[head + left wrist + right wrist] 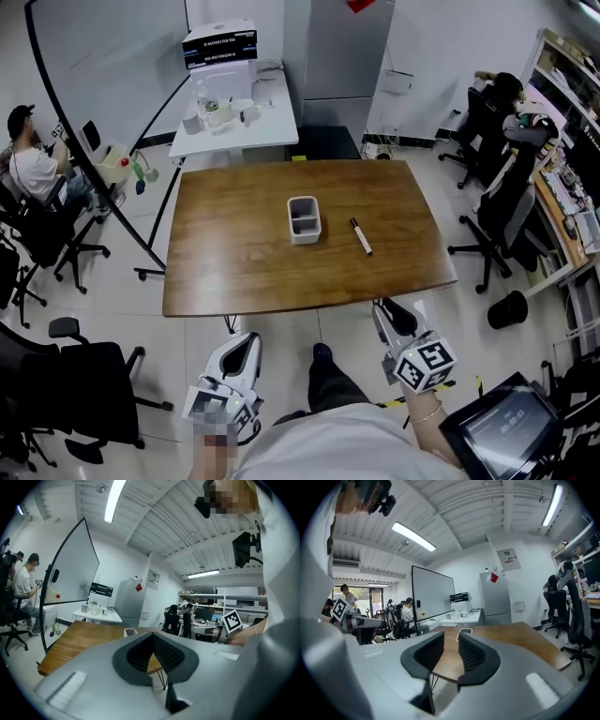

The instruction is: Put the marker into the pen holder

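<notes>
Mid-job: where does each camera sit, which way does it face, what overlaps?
Head view: head-mounted, down on brown wooden table, white rectangular pen holder, white marker; left gripper, right gripper, torso show.
Left gripper view: on that gripper, across table; shut jaws, torso.
Right gripper view: on that gripper, along table; slightly parted jaws.
All share table, pen holder.

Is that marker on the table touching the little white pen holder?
Apart. The head view shows the marker lying right of the pen holder, with bare table between them.
</notes>
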Demonstrator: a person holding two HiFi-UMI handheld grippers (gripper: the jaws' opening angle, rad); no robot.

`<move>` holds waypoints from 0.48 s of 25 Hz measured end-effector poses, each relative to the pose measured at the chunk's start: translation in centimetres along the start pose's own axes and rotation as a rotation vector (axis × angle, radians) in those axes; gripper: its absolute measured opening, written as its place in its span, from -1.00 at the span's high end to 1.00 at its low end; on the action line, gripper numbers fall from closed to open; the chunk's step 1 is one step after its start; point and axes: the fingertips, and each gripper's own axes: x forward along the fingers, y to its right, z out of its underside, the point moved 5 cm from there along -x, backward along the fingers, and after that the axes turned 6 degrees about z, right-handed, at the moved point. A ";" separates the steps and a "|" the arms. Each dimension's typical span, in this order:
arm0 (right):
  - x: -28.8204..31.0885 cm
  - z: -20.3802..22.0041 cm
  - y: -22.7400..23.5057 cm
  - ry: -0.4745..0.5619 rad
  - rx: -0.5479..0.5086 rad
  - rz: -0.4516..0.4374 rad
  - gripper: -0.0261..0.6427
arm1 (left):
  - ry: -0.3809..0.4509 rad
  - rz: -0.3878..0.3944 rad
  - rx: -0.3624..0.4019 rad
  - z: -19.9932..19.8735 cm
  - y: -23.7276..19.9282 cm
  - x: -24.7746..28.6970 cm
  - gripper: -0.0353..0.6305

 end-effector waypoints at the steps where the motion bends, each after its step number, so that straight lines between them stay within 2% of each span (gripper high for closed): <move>1: 1.5 -0.1 1.0 -0.013 -0.002 0.002 0.65 | -0.002 -0.016 -0.003 -0.2 -0.8 0.8 0.88; 4: 6.5 -0.6 4.2 -0.044 -0.020 0.011 0.60 | 0.022 -0.067 -0.003 -1.1 -3.8 3.3 0.89; 7: 12.2 -1.1 8.0 -0.100 -0.054 -0.016 0.57 | 0.064 -0.135 0.016 -3.1 -6.5 6.7 0.89; 10: 17.0 1.3 12.1 -0.237 -0.074 -0.037 0.44 | 0.079 -0.187 0.005 -4.8 -7.9 10.4 0.89; 12: 19.0 3.8 14.3 -0.343 -0.093 -0.018 0.39 | 0.080 -0.188 -0.003 -5.2 -8.3 12.8 0.89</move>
